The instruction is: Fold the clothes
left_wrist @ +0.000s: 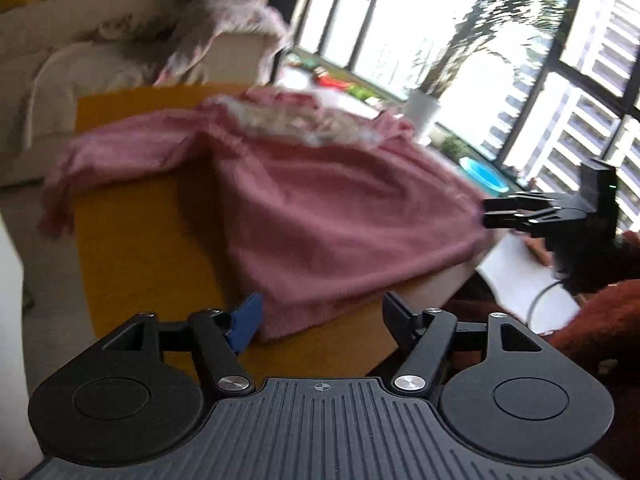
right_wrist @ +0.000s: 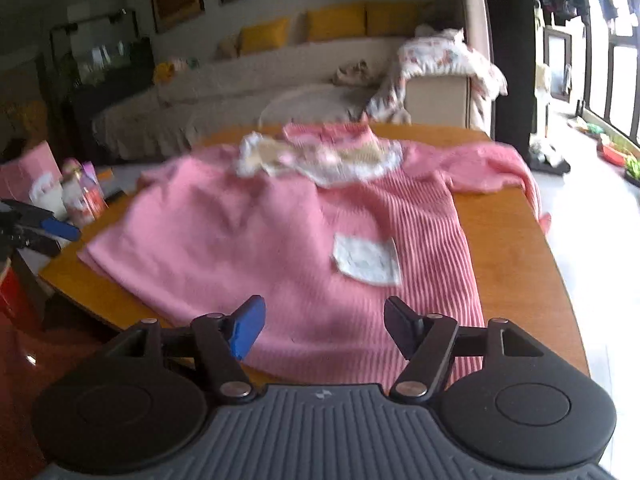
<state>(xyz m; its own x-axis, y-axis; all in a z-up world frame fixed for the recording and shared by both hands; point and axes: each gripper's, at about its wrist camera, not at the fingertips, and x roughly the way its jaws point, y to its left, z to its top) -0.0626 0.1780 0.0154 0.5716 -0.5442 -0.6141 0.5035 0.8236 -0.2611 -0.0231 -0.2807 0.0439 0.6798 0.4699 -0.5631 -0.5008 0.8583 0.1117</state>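
Two tools faced one pink sweater [right_wrist: 280,232] that lay spread on the wooden tabletop [right_wrist: 512,248], and the relation that mattered was where its hem sat against them. In the right wrist view the right tool [right_wrist: 324,326] hung just over the near hem, fingers well apart and holding nothing, with the garment's long axis running straight away from it toward the collar [right_wrist: 320,160] at the far side. The left tool [left_wrist: 320,316] came at the sweater from the side, also with its fingers spread and gripping nothing, near a lower corner of the cloth. In the left wrist view the right tool showed at the opposite edge, close to the fabric, though blur hid whether it touched. I judged both about equally near the hem, one at each corner. The sweater looked ribbed and soft, with a pale frilled collar and a small white patch [right_wrist: 368,260] on the front. One sleeve [right_wrist: 496,172] stretched out sideways and drooped over the tabletop's edge; the other side seemed already turned in, though blur left that uncertain. The body lay mostly flat with loose wrinkles, so it fitted either a garment laid out for folding or one partly folded.
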